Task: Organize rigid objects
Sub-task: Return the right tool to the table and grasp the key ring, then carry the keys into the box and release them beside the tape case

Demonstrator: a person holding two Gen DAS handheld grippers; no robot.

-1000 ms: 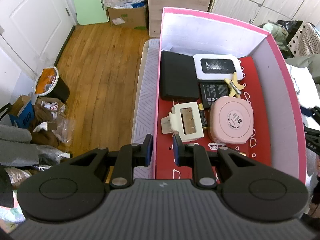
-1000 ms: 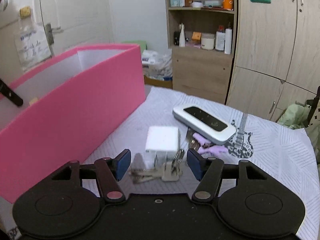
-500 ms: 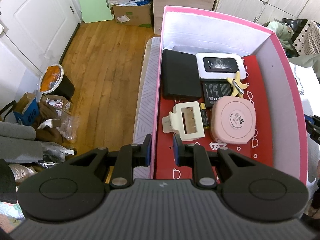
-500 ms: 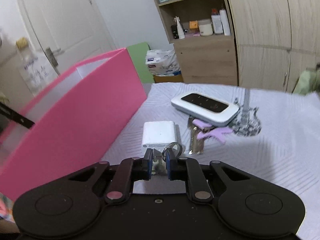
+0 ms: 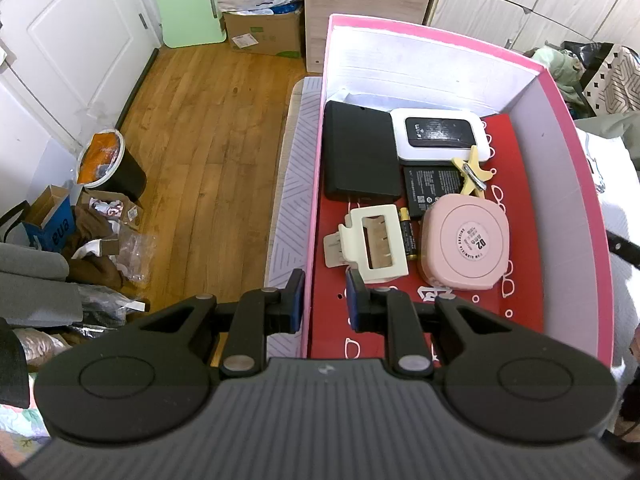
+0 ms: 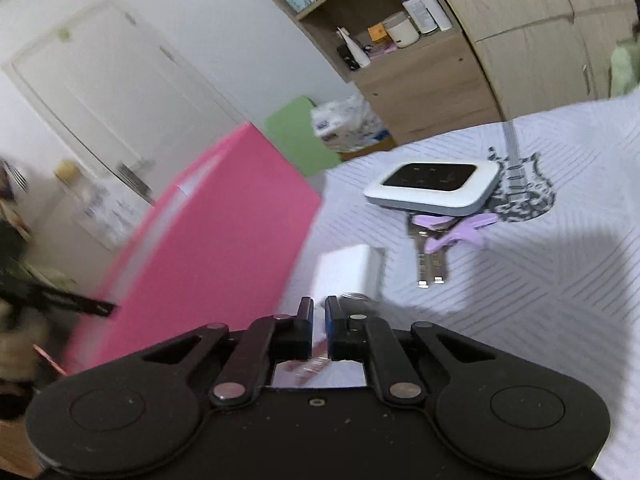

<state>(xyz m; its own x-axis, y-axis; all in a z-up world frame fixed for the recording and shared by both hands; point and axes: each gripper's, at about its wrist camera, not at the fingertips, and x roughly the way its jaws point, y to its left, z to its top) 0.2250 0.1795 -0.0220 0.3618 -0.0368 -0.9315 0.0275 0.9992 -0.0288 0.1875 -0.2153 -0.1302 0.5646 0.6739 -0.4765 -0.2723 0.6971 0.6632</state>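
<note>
The pink box (image 5: 580, 152) holds a black case (image 5: 360, 152), a white Wi-Fi router (image 5: 440, 134), a cream hair claw (image 5: 372, 240) and a pink round case (image 5: 464, 240). My left gripper (image 5: 324, 284) stands astride the box's left wall, jaws a little apart; red floor shows between wall and right finger. In the blurred right wrist view my right gripper (image 6: 319, 308) is shut on the bunch of keys, whose ring (image 6: 356, 296) pokes out beside the fingertip, just in front of a white charger (image 6: 348, 268). The pink box (image 6: 224, 232) rises at its left.
On the patterned bedsheet lie a second white router (image 6: 432, 188) and keys with a purple clip (image 6: 430, 256) tucked under it. A flat black battery (image 5: 432, 192), a yellow clip (image 5: 472, 176) and an AA cell (image 5: 408, 232) also sit in the box. Wooden floor and clutter lie left of the bed.
My right gripper went from half open to shut over the keys beside the charger and rolled, so its view now tilts. The left gripper and box hardly moved.
</note>
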